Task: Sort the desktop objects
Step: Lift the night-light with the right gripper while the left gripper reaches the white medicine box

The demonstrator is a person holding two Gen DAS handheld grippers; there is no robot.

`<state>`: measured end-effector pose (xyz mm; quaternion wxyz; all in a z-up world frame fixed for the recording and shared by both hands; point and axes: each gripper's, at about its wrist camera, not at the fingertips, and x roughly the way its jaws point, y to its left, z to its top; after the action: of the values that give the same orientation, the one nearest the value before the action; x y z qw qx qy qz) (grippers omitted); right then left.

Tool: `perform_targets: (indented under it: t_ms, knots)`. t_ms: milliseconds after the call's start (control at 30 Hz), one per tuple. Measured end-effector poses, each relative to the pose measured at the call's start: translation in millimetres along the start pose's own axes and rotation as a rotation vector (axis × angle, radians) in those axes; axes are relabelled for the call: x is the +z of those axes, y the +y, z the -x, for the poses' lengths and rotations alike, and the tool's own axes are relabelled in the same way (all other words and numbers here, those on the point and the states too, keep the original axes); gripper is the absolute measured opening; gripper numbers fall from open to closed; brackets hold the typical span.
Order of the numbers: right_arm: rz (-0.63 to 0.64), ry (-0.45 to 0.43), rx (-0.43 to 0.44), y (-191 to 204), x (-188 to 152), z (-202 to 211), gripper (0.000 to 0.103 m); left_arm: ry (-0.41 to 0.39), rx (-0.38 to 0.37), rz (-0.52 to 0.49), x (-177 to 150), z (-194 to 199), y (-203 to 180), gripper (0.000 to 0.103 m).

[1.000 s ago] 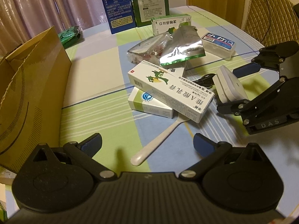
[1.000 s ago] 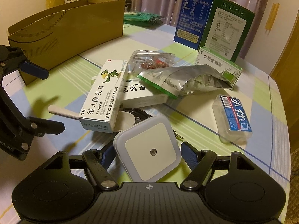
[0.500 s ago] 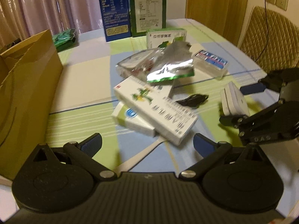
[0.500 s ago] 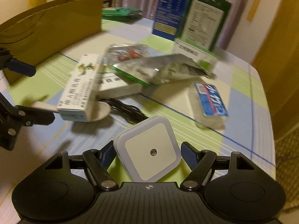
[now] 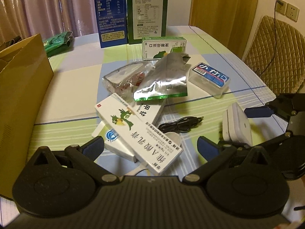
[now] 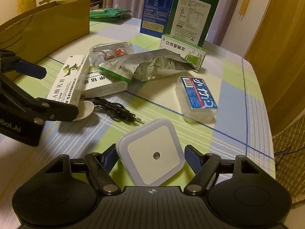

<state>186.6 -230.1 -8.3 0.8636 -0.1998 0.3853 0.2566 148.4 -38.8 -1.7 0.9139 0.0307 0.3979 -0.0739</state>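
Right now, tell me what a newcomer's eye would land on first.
The square white night light gripped in the right gripper fills the right wrist view's foreground. Beyond it, a crumpled silver foil pouch tops the central pile on the checked tablecloth, beside a long white medicine box with a green parrot, which the open left gripper straddles.

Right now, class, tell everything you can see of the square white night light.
The night light is a square white plastic block with rounded corners, a paler centre panel and a small round sensor. The right gripper is shut on it, pads on two opposite sides, holding it above the table. The left wrist view shows a layered side edge.
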Motion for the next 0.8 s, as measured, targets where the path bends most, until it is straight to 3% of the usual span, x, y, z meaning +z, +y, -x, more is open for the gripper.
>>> perform_targets:
  t_ms: [267,500,633,733,800]
  knots:
    - [-0.003,-0.004,0.002,-1,-1,0,0.072,-0.002,0.0,0.046,4,-9,-2,0.1]
    - [0.0,0.003,-0.003,0,-2,-1,0.072,0.016,0.024,0.045,4,-20,0,0.076]
    - [0.002,0.005,-0.005,1,-2,-2,0.071,0.02,0.021,0.035,0,-18,6,0.068]
    - [0.001,0.001,0.0,2,-1,-2,0.07,0.019,0.022,0.014,-5,-10,14,0.054]
    - [-0.001,0.001,0.008,4,0,-1,0.07,0.023,0.026,-0.007,-11,-3,21,0.038]
